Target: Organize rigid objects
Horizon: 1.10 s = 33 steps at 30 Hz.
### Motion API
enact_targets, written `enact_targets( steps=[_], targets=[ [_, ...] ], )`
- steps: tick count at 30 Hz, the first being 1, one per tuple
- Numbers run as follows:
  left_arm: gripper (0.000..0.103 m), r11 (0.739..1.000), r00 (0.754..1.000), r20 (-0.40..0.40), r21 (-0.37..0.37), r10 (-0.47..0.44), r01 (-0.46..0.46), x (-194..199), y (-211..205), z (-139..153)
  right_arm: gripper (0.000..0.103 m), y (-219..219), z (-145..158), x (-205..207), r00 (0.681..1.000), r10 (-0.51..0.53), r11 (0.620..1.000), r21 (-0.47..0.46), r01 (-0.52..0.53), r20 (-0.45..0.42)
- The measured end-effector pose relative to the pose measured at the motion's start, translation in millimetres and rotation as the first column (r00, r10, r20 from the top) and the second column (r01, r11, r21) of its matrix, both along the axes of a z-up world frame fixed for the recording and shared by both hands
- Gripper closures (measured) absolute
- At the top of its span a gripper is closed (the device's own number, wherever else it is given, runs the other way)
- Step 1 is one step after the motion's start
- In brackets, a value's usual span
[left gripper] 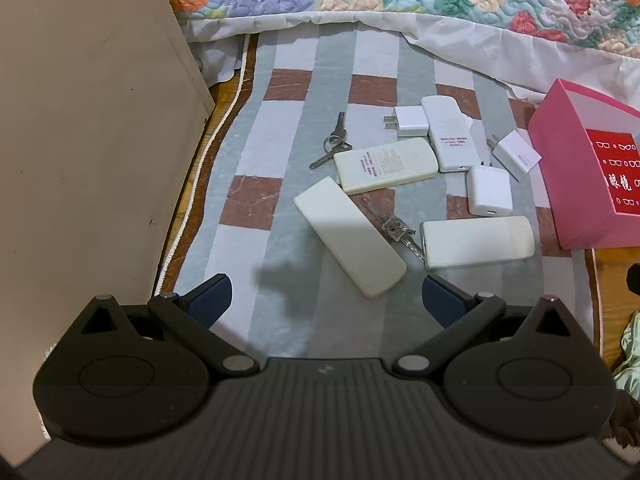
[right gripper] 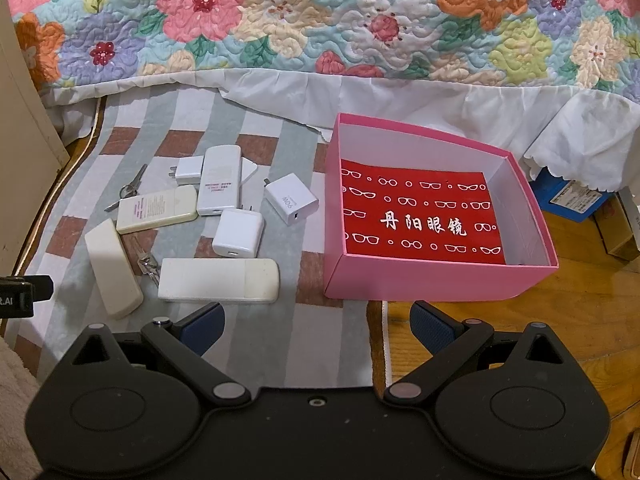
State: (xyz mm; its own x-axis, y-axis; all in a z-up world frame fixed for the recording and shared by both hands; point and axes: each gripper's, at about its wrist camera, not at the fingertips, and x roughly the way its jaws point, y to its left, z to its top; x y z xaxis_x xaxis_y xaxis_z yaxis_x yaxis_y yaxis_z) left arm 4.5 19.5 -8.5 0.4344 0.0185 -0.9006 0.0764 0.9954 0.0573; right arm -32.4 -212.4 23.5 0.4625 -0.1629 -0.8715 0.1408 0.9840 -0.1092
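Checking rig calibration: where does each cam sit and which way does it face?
Left wrist: on the left gripper, open, looking forward and down at white cases, keys and chargers on the mat.
Right wrist: on the right gripper, open, facing the pink box.
Shared: cases, chargers, keys, box, quilt.

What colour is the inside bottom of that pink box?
Red, printed with white glasses and characters; the pink box shows it best in the right wrist view.

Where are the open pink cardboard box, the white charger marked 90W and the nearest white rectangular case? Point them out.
pink cardboard box [right gripper: 420, 278]: right wrist view, front wall.
white 90W charger [right gripper: 291, 199]: right wrist view, top face.
nearest white rectangular case [left gripper: 349, 237]: left wrist view, middle.
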Motion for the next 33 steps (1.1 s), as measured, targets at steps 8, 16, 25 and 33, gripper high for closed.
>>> enact_targets(
  steps=[8,16,25,33],
  targets=[
    [0.000,1.000,1.000,0.001,-0.001,-0.001,0.001,0,-1,0,0.002,0,0,1,1.000,0.000,1.000,-0.001,0.000,-0.002],
    [0.000,1.000,1.000,0.019,-0.030,-0.006,0.006,-5,-4,7,0.002,-8,11,-2,0.998,0.025,1.000,0.008,-0.025,0.061],
    [0.000,0.995,0.995,0.058,-0.063,-0.078,0.082,-8,-8,28,0.003,-22,27,-10,0.968,0.105,0.983,0.126,-0.136,0.227],
    [0.000,0.981,0.986,0.094,-0.120,-0.141,0.152,19,-33,32,0.007,-43,-6,11,0.960,0.157,0.929,0.296,-0.223,0.230]
  ],
)
